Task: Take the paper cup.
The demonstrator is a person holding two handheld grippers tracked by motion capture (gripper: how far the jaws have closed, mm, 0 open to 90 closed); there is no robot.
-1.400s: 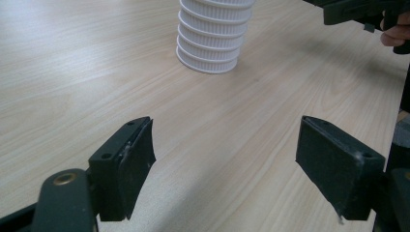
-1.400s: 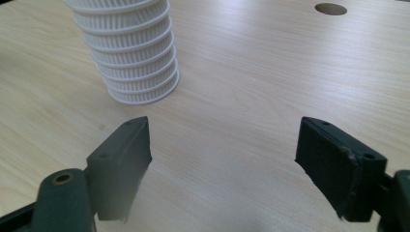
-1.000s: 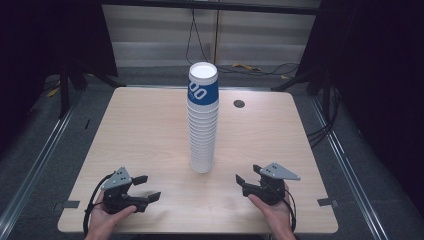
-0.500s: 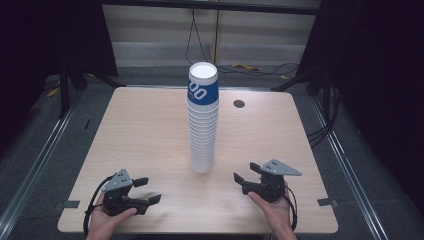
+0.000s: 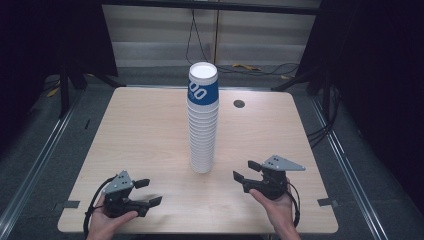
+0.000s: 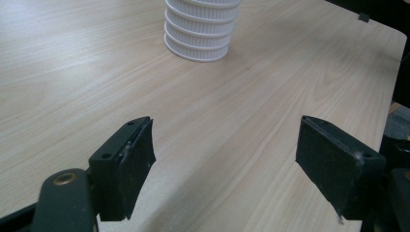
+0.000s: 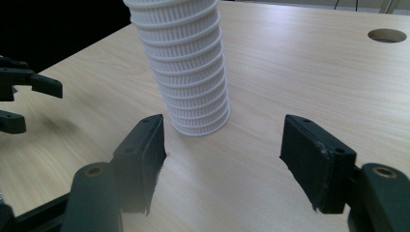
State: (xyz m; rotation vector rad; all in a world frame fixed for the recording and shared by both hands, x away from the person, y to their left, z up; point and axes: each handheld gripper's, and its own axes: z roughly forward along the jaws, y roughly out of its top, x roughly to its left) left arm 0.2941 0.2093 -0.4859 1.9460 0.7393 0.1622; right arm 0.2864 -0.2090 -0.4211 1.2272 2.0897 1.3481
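A tall stack of white ribbed paper cups stands upright mid-table, and its top cup has a blue band. The stack's base shows ahead in the left gripper view and the right gripper view. My left gripper rests near the front left edge, open with nothing between its jaws. My right gripper is held just above the table, right of the stack's base. Its jaws have just been closing, but a wide empty gap still stands between them. It points toward the stack without touching it.
The light wooden table has a round cable hole at the back right. Dark floor and metal rails surround it. In the right gripper view the left gripper shows at the far left edge.
The right gripper has lifted slightly and its jaws have narrowed a little. The left gripper and the cup stack have not moved.
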